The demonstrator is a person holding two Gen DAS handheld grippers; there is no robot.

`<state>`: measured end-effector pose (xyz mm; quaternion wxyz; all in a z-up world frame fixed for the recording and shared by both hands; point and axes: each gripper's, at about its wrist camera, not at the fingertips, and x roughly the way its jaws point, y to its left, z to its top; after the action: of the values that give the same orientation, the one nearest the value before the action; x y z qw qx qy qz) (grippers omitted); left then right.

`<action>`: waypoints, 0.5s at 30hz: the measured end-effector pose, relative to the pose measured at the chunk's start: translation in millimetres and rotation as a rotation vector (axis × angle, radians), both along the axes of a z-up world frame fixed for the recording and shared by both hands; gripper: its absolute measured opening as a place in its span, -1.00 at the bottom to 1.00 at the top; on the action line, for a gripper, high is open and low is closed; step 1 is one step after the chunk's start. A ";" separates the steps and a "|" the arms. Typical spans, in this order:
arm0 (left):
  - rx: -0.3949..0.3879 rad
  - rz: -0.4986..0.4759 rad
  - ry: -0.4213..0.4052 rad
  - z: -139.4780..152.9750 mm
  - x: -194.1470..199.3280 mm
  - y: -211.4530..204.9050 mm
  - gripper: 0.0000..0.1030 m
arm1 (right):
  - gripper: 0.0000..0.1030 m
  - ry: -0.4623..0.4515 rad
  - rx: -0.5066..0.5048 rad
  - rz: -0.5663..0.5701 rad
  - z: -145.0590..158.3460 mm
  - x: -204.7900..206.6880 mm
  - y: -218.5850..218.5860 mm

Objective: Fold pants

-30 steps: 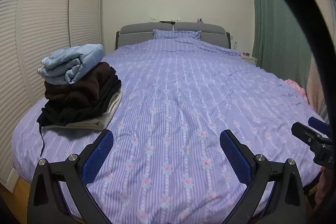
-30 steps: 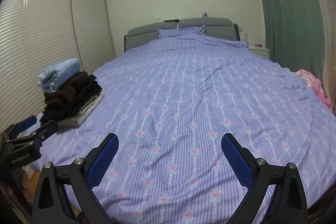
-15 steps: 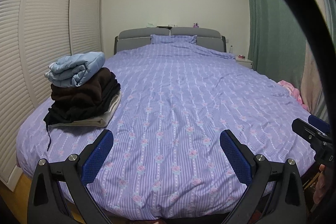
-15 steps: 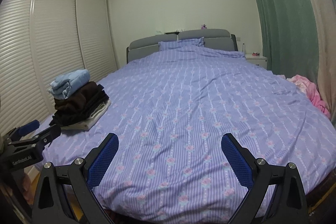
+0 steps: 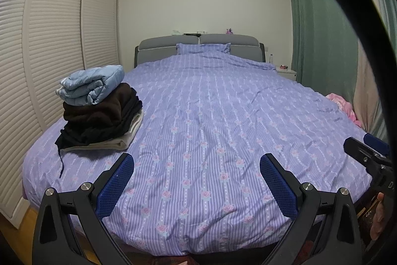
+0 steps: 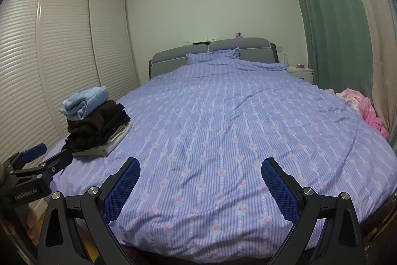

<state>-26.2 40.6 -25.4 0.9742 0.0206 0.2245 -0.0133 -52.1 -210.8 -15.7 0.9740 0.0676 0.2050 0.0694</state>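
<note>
Hovering off the foot of the bed: left gripper [image 5: 196,180], blue-padded black jaws spread wide, nothing between them. Same for right gripper [image 6: 200,184]: spread wide, holding nothing, above the near edge of the purple striped floral bedspread [image 5: 211,121]. Left gripper also visible at lower left edge of right wrist view [image 6: 44,160]; right gripper at right edge of left wrist view [image 5: 367,153].

Pants: sitting as a stack of folded garments [image 5: 99,111] on the left side of the bed, near the foot end, well apart from both grippers. Stack order, top down: light blue quilted folded piece [image 5: 91,83], dark brown fleecy folded piece [image 5: 99,111], black folded layers [image 5: 86,133], cream-white folded piece [image 5: 119,140] at bottom, resting on bedspread. Thin black cord [image 5: 60,163] trailing from stack over bedspread toward the foot edge. Cannot tell which pieces are pants.

Pink crumpled fabric [image 6: 367,108] at right edge of bed, beside green curtain [image 6: 330,29]. Matching purple pillow [image 5: 203,49] against grey padded headboard [image 5: 223,41]. White louvred wardrobe doors [image 5: 57,41] along left wall. White bedside cabinet [image 6: 300,72] right of headboard, small items on top, too small to identify. Bedspread centre lightly creased.
</note>
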 end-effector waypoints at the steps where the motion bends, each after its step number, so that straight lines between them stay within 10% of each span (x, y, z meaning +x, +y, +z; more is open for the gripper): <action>1: 0.004 0.007 0.002 0.1 0.1 -0.2 1.00 | 0.93 0.000 0.000 0.000 0.3 -0.9 0.0; 15: 0.014 0.039 -0.003 1.2 -12.1 5.0 1.00 | 0.93 -0.010 -0.015 0.003 5.3 -10.8 3.6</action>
<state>-38.3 45.6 -24.2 0.9744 0.0230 0.2233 0.0074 -62.9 -207.2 -10.4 0.9753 0.0597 0.2008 0.0695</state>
